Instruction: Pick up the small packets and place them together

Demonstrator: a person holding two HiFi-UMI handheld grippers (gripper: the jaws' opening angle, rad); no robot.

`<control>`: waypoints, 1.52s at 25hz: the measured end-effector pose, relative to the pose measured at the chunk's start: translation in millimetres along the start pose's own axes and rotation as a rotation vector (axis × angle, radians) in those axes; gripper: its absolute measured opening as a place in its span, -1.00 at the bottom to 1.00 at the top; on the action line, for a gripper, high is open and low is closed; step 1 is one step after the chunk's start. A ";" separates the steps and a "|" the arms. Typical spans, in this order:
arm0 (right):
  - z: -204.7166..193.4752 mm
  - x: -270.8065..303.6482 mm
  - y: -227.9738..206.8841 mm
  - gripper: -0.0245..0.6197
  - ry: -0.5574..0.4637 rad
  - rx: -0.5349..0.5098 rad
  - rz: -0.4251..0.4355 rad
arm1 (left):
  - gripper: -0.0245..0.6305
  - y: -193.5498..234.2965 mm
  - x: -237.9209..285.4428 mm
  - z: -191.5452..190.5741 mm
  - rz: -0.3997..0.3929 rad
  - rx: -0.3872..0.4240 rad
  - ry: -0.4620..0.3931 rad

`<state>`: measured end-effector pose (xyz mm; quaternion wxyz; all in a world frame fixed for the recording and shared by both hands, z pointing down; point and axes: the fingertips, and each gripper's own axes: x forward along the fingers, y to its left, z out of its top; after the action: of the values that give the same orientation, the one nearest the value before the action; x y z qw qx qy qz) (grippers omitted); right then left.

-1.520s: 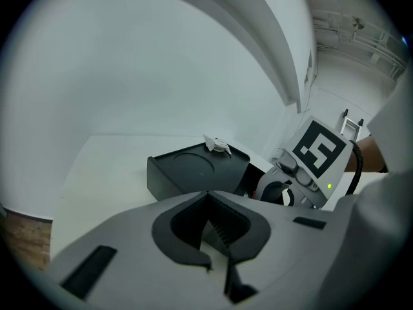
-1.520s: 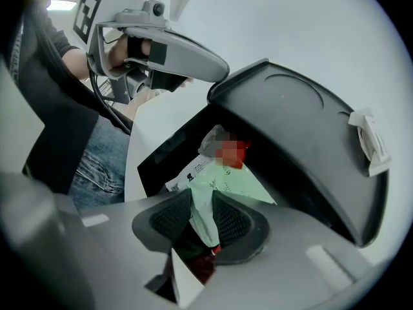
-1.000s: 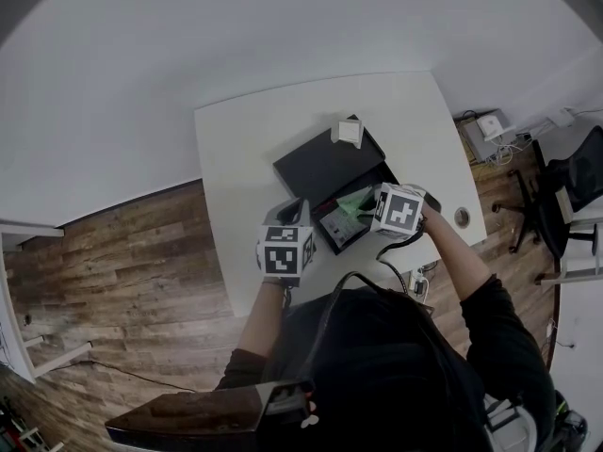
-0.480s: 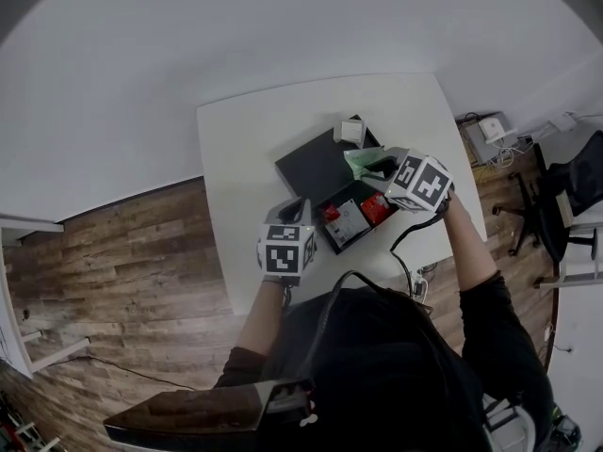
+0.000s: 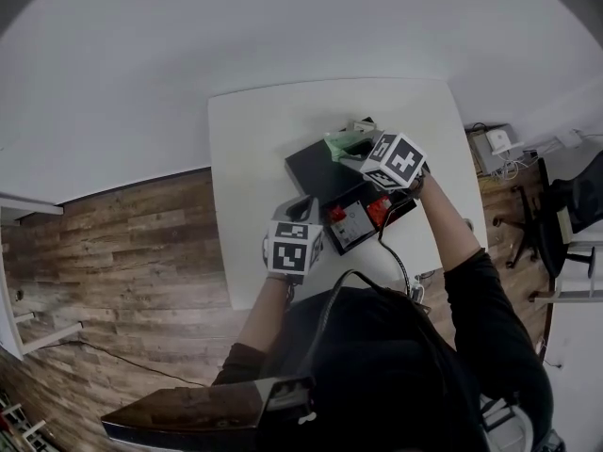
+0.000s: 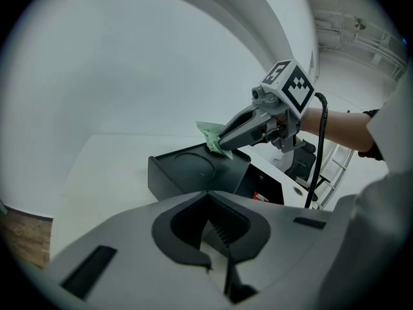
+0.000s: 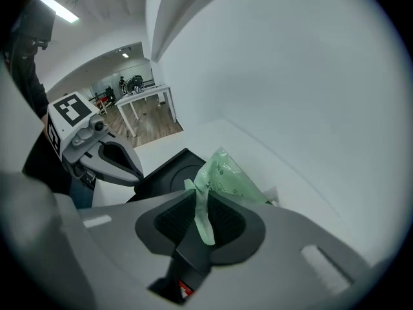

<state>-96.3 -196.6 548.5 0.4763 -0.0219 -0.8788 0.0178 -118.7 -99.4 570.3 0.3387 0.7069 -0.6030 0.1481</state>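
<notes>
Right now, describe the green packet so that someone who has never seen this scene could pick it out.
On the white table lies an open black box with its lid beside it. Above the lid, the right gripper pinches a thin green packet. The packets in the box are red.

Dim, even light; fisheye views bend, darkening at corners.

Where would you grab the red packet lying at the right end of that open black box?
Probably from straight above. The red packet lies flat inside the black box, whose walls would block a sideways approach. Pinch it by a thin edge rather than the flat middle, much as the right claw grips the green packet by its edge.
</notes>
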 end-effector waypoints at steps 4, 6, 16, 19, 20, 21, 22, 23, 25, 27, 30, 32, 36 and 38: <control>0.0 11.1 -3.8 -0.73 0.026 0.006 0.014 | -0.93 -0.9 -0.2 -1.1 -0.005 -0.015 0.007; -0.3 15.2 -4.5 -0.73 0.041 0.004 0.020 | -0.93 -0.9 -0.2 -1.1 -0.006 -0.018 0.005; -3.0 25.1 -6.0 -0.69 0.094 0.004 0.028 | -0.93 -1.9 -2.1 -0.6 -0.004 -0.019 0.000; -2.0 25.8 -8.4 -0.60 0.086 0.010 0.027 | -0.93 -2.2 -2.0 0.0 -0.007 -0.018 0.005; -0.7 24.6 -8.7 -0.58 0.080 0.008 0.027 | -0.93 -2.2 -2.1 0.5 -0.007 -0.016 0.005; 1.0 22.5 -9.1 -0.56 0.073 0.004 0.024 | -0.93 -2.0 -1.7 0.6 -0.007 -0.016 0.003; 3.3 19.3 -9.6 -0.56 0.065 -0.005 0.016 | -0.93 -1.8 -1.4 0.3 -0.007 -0.017 0.002; 6.1 14.7 -10.2 -0.56 0.054 -0.015 0.005 | -0.93 -1.8 -1.4 -0.3 -0.008 -0.018 0.002; 12.2 1.0 -10.5 -0.56 0.023 -0.036 -0.021 | -0.93 -2.3 -1.5 -1.0 -0.010 -0.019 0.001; 17.3 -15.9 -6.8 -0.55 -0.011 -0.054 -0.035 | -0.93 -2.9 -2.1 -1.1 -0.011 -0.017 0.001; 15.7 -39.0 8.4 -0.55 -0.031 -0.085 -0.030 | -0.93 -4.1 -2.8 -0.5 -0.011 -0.014 0.002; 5.4 -47.4 27.3 -0.55 -0.022 -0.099 0.004 | -0.93 -4.8 -2.9 0.0 -0.011 -0.013 -0.001; -34.5 -40.3 69.8 -0.55 0.056 -0.090 0.120 | -0.93 -3.6 -2.1 0.3 -0.007 -0.008 0.001; -54.8 -29.6 83.7 -0.55 0.100 -0.075 0.154 | -0.93 -2.7 -1.5 0.3 -0.006 -0.006 0.003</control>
<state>-32.4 -114.1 549.2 0.5159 -0.1080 -0.8496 0.0201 -116.5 -98.3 568.3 0.3423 0.7073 -0.6009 0.1465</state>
